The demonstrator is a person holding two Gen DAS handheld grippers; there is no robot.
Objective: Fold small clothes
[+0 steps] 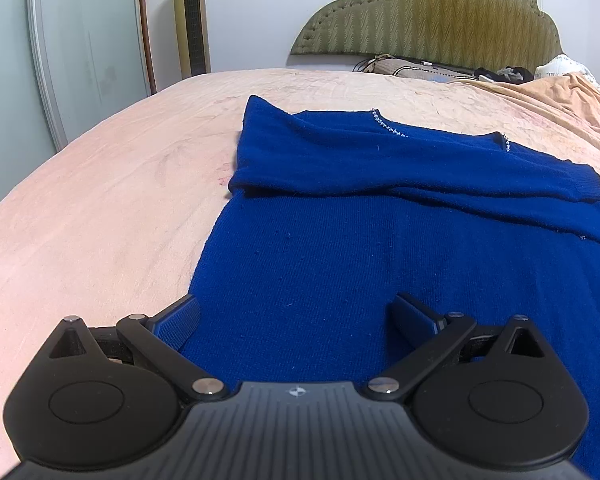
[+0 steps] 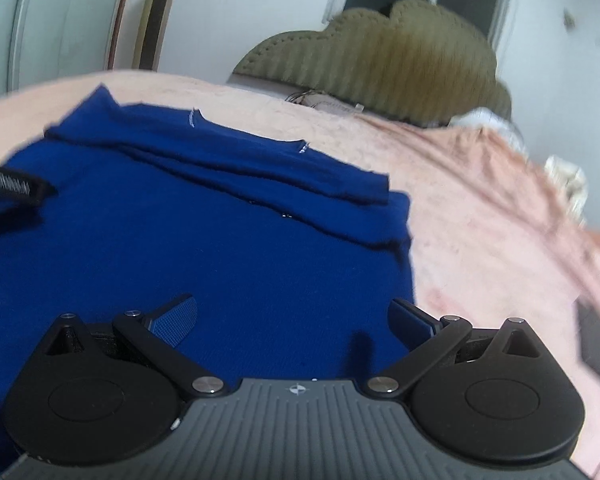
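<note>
A royal-blue knit sweater [image 1: 340, 240] lies flat on a peach bed sheet [image 1: 100, 200], both sleeves folded across its chest, small beads along the neckline [image 1: 388, 123]. My left gripper [image 1: 296, 320] is open and empty, low over the sweater's near left hem. The sweater also shows in the right wrist view [image 2: 180, 240]. My right gripper [image 2: 296, 320] is open and empty over the sweater's near right edge. The left gripper's finger [image 2: 12, 186] pokes in at that view's left edge.
A padded olive headboard [image 1: 432, 16] stands at the far end with a pillow and loose items [image 1: 420, 66] below it. A gold tower fan [image 1: 192, 20] and a white wardrobe door [image 1: 80, 40] stand left of the bed. The sheet bunches at the right [image 2: 520, 184].
</note>
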